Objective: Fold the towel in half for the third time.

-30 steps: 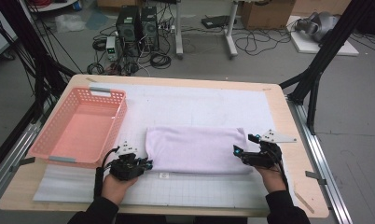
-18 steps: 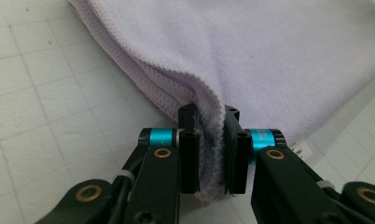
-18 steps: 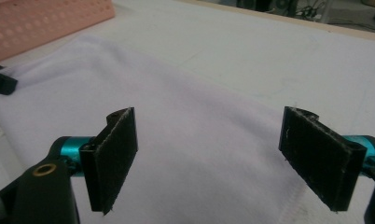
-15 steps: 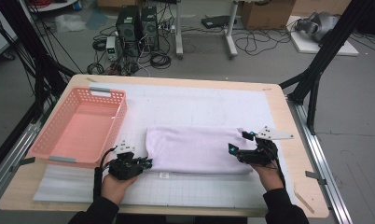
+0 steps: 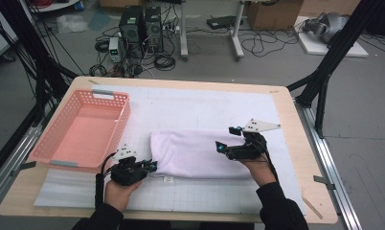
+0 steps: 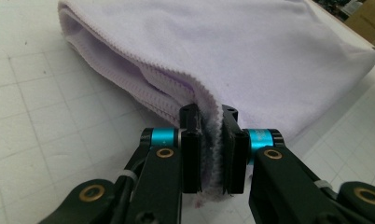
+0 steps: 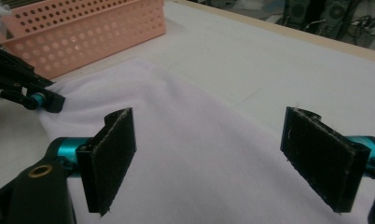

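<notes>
Left gripper (image 6: 209,154) pinches the near-left corner hem of a folded lilac towel (image 5: 190,153), pads pressed on the cloth. Right gripper (image 7: 223,158) hangs over the towel's right end w/ jaws spread wide, nothing between them. Towel lies flat just right of the pink basket (image 5: 80,132)

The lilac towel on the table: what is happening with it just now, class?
A person works on a folded lilac towel lying on the white mat with a gripper in each hand. The left gripper is shut on the towel's near left corner, its jaws pinching the layered hem. The right gripper hangs over the towel's right part with jaws wide open, holding nothing. A pink basket sits empty at the left.
</notes>
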Motion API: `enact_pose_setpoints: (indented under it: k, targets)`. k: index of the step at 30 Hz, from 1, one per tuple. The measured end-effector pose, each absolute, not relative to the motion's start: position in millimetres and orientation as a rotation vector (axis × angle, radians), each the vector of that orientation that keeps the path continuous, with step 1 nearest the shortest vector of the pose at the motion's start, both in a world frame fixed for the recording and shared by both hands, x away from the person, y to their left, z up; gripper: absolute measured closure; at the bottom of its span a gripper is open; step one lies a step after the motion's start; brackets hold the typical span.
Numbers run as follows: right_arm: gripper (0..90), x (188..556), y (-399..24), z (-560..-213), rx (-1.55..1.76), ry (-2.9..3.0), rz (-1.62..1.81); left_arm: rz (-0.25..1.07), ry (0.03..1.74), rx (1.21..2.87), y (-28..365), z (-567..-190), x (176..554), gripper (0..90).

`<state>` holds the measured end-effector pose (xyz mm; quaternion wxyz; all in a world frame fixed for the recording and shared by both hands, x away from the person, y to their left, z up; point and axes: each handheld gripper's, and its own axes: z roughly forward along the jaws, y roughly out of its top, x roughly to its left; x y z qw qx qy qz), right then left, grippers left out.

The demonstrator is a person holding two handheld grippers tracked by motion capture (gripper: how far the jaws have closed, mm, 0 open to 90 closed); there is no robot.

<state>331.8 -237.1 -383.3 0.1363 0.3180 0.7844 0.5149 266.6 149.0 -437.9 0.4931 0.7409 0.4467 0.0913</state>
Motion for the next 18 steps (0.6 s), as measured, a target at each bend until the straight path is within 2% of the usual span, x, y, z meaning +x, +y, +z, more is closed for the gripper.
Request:
enact_pose_setpoints:
  k: [18]
  targets:
    - [17.0, 378.9, -170.8, -367.9, 0.83, 2.4, 1.449, 0.215, 1.058, 1.749, 150.4, -435.4, 264.9, 80.6]
